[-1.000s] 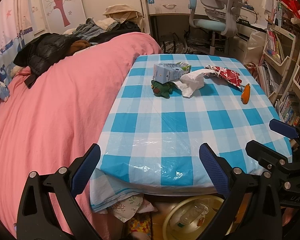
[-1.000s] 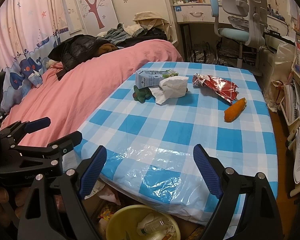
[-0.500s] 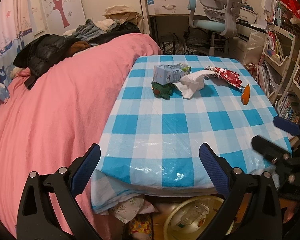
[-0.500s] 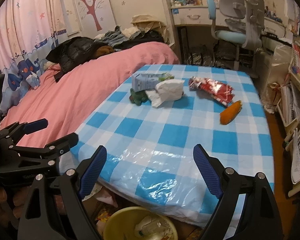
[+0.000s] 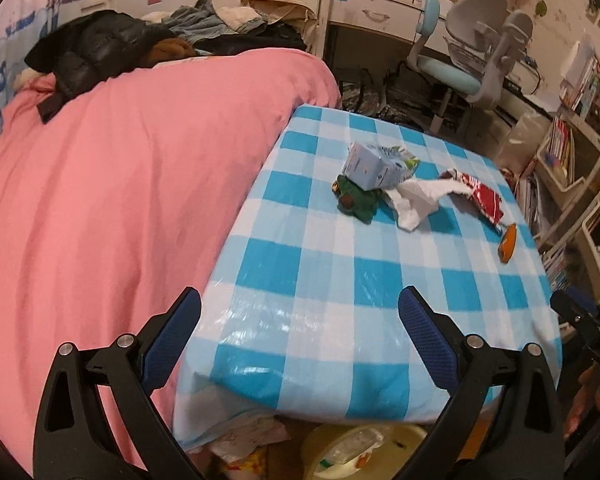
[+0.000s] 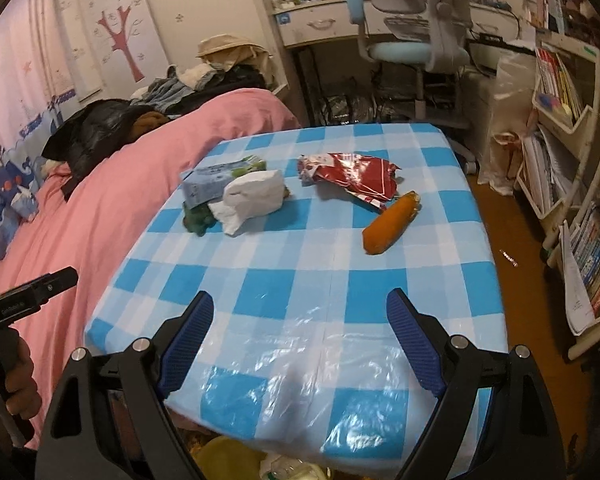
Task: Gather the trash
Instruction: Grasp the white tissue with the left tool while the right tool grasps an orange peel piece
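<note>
Blue-checked plastic fills the left wrist view: the table [image 5: 340, 280] now sits off to the right and the pink bedcover [image 5: 120, 200] takes far more of the picture than a second ago, so this hand has swung and rolled, and the trash cluster looks a touch closer. The left gripper [image 5: 300, 312] is spread wide with nothing between its blue pads, and it hangs over the near table edge. Up the cloth lie the milk carton [image 5: 374, 168] resting on a green toy [image 5: 356, 198], the white paper bag [image 5: 416, 200] touching them, the red snack wrapper [image 5: 482, 196] beyond it, and an orange piece [image 5: 508, 240] further right near the edge. Under the near edge, the yellow bin [image 5: 412, 436] already holds a clear plastic bottle [image 5: 352, 450]. Over to the right wrist view: the right gripper [image 6: 300, 320] is likewise wide apart and empty, and the whole table has slid nearer and more central since half a second back. The carton, bag and toy sit left of centre, the wrapper and orange piece to their right, just apart from each other. Only a sliver of the bin shows at the bottom now. My read: both hands are closing in, and nothing on the table has been picked yet.
</note>
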A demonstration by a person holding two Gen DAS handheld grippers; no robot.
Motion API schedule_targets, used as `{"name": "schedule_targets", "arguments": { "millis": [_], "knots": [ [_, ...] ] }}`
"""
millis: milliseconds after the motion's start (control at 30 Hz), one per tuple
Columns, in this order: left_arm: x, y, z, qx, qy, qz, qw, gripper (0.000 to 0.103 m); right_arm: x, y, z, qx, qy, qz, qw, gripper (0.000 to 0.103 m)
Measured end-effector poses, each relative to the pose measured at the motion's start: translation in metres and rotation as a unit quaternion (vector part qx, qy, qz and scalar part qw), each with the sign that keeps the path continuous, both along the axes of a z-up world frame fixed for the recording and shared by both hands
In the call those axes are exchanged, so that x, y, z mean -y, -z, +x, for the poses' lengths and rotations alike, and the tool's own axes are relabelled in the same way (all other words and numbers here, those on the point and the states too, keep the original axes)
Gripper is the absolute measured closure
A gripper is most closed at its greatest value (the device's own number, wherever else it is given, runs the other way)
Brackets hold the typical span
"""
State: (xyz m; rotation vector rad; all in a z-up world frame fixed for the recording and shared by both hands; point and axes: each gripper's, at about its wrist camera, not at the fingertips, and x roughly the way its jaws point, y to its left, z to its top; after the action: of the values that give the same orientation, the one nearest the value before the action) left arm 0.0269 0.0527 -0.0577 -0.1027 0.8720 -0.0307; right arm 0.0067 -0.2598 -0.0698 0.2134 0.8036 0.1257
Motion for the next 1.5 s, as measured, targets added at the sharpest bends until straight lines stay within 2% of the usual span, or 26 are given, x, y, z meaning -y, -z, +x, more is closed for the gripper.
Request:
{"name": "schedule_targets", "arguments": {
  "millis": [67, 233, 433, 500, 633, 800, 933, 967, 1000, 1033, 1067, 1100, 1133, 1200, 1300, 1333, 1400, 1500],
  "knots": [
    [0.006, 0.001, 0.008, 0.004, 0.010, 0.001, 0.9999, 0.008, 0.003, 0.002, 0.007, -0.002, 0.006, -0.003, 1.000, 0.019],
    [0.044, 0.000, 0.025, 0.028, 0.070, 0.032, 0.9967, 0.008, 0.022, 0.009, 0.032, -0.014, 0.034, 0.012, 0.999, 0.019],
    [0.104, 0.000, 0.045, 0.055, 0.149, 0.094, 0.9828, 0.008, 0.039, 0.016, 0.055, -0.024, 0.056, 0.032, 0.998, 0.019],
    [0.115, 0.000, 0.055, 0.060, 0.157, 0.102, 0.9805, 0.008, 0.042, 0.018, 0.061, -0.026, 0.056, 0.035, 0.997, 0.019],
    [0.124, 0.004, 0.084, 0.054, 0.157, 0.088, 0.9822, 0.008, 0.045, 0.022, 0.074, -0.031, 0.054, 0.037, 0.997, 0.019],
    [0.149, 0.013, 0.111, 0.068, 0.174, 0.132, 0.9734, 0.008, 0.048, 0.032, 0.095, -0.047, 0.050, 0.040, 0.997, 0.024],
    [0.176, 0.024, 0.135, 0.070, 0.192, 0.167, 0.9645, 0.008, 0.050, 0.043, 0.112, -0.072, 0.053, 0.033, 0.995, 0.034],
    [0.182, 0.030, 0.142, 0.063, 0.196, 0.179, 0.9621, 0.009, 0.050, 0.048, 0.117, -0.082, 0.053, 0.033, 0.995, 0.036],
    [0.186, 0.034, 0.145, 0.059, 0.198, 0.183, 0.9611, 0.017, 0.051, 0.052, 0.118, -0.091, 0.053, 0.033, 0.994, 0.044],
    [0.190, 0.043, 0.152, 0.045, 0.200, 0.186, 0.9610, 0.032, 0.053, 0.056, 0.120, -0.099, 0.052, 0.033, 0.993, 0.052],
    [0.190, 0.050, 0.158, 0.027, 0.199, 0.182, 0.9626, 0.059, 0.054, 0.058, 0.121, -0.106, 0.050, 0.031, 0.993, 0.057],
    [0.190, 0.057, 0.164, 0.004, 0.200, 0.170, 0.9650, 0.076, 0.055, 0.059, 0.122, -0.110, 0.046, 0.032, 0.992, 0.069],
    [0.186, 0.064, 0.170, -0.023, 0.199, 0.150, 0.9682, 0.099, 0.056, 0.058, 0.121, -0.111, 0.045, 0.034, 0.992, 0.070],
    [0.177, 0.064, 0.171, -0.032, 0.198, 0.115, 0.9729, 0.099, 0.058, 0.055, 0.117, -0.109, 0.044, 0.037, 0.992, 0.076],
    [0.153, 0.040, 0.163, -0.026, 0.194, 0.029, 0.9802, 0.100, 0.062, 0.047, 0.107, -0.099, 0.048, 0.050, 0.993, 0.084],
    [0.140, 0.029, 0.158, -0.024, 0.190, -0.015, 0.9814, 0.100, 0.062, 0.045, 0.107, -0.097, 0.050, 0.055, 0.993, 0.085],
    [0.116, 0.014, 0.147, -0.021, 0.181, -0.079, 0.9800, 0.100, 0.065, 0.039, 0.097, -0.087, 0.056, 0.075, 0.992, 0.085],
    [0.093, 0.002, 0.130, -0.019, 0.180, -0.133, 0.9743, 0.100, 0.063, 0.031, 0.087, -0.077, 0.055, 0.098, 0.991, 0.085]
  ]
}}
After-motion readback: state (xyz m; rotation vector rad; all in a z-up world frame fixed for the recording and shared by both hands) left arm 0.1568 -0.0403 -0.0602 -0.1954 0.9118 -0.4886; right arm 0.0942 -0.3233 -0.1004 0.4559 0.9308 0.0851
